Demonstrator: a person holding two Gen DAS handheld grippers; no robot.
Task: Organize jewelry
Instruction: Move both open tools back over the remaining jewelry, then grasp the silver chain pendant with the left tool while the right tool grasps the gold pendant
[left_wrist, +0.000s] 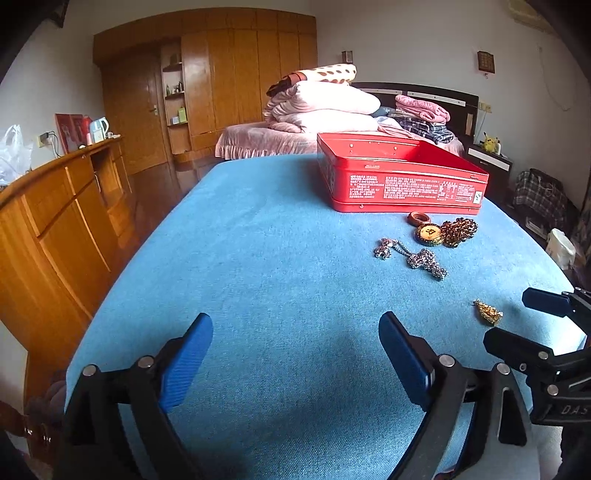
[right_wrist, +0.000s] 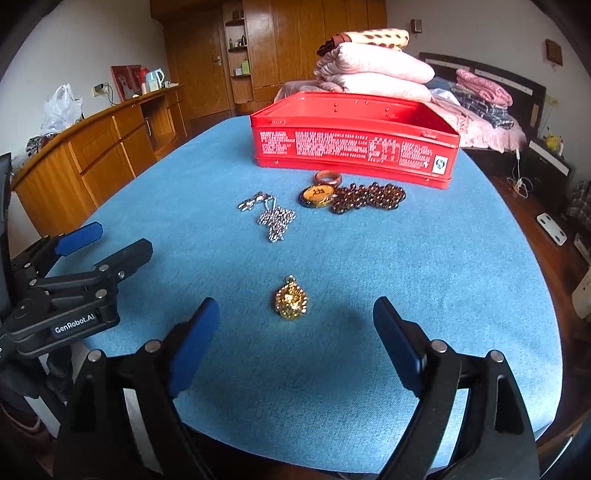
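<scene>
Both the left gripper (left_wrist: 295, 354) and right gripper (right_wrist: 295, 343) gape empty; gold pendant (right_wrist: 291, 300) lies well short of the red tin (right_wrist: 351, 147)

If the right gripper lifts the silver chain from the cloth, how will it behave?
The silver chain lies in a loose heap, so it will probably hang limp and uncoil. Its fine, shiny links may slip from the right gripper, now open. On the blue cloth, pushing would likely drag it, not roll it.
</scene>
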